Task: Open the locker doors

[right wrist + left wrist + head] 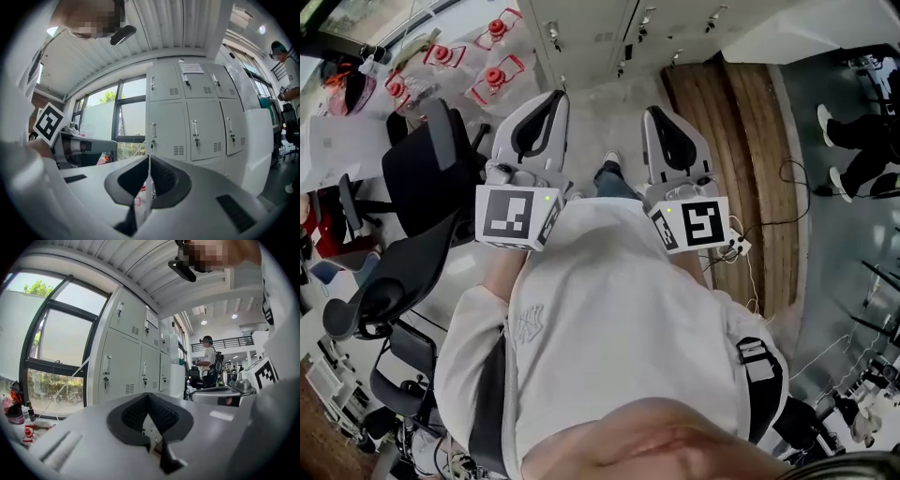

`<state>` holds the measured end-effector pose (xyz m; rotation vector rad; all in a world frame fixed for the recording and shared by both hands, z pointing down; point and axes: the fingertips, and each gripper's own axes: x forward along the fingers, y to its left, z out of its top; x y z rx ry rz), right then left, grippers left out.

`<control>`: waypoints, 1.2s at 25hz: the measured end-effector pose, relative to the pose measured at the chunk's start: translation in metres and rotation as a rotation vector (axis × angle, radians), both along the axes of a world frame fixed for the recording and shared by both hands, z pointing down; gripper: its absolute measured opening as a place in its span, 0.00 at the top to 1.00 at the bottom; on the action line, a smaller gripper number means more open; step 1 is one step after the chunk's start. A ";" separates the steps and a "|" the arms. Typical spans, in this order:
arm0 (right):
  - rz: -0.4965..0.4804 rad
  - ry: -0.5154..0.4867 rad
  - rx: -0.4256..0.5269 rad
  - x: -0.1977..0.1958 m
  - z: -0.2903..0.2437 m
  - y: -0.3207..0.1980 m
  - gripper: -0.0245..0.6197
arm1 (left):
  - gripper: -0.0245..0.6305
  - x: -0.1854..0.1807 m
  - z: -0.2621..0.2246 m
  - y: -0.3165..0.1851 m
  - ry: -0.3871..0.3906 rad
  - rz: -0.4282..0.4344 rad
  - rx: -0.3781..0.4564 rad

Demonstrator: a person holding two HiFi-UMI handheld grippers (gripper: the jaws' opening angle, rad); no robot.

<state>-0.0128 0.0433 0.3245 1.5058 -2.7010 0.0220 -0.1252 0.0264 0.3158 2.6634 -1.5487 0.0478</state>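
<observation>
A bank of grey lockers (609, 33) stands ahead of me, every door closed, each with a small upright handle (153, 130). In the left gripper view the lockers (126, 357) fill the middle, and in the right gripper view the lockers (197, 122) sit right of centre. Both grippers are held at chest height, well short of the doors and pointing at them. My left gripper (553, 98) has its jaws together with nothing between them, tips meeting (149, 395). My right gripper (652, 112) is shut and empty too (149, 159).
Black office chairs (422, 178) crowd the left side. A table with red-capped items (492, 70) stands at the far left by the windows (56, 348). A wooden bench (750, 131) runs along the right. A person (208, 363) stands further down the room.
</observation>
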 end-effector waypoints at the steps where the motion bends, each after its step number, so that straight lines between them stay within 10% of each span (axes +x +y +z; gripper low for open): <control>1: -0.013 0.001 0.003 0.005 -0.003 -0.012 0.93 | 0.96 0.004 -0.003 -0.012 0.004 -0.015 0.005; 14: -0.279 0.013 0.052 0.019 -0.019 -0.141 0.93 | 0.96 0.015 -0.002 -0.108 0.006 -0.253 0.010; 30: -0.377 0.031 0.152 -0.122 -0.051 -0.249 0.93 | 0.96 -0.068 -0.019 -0.180 0.017 -0.314 0.030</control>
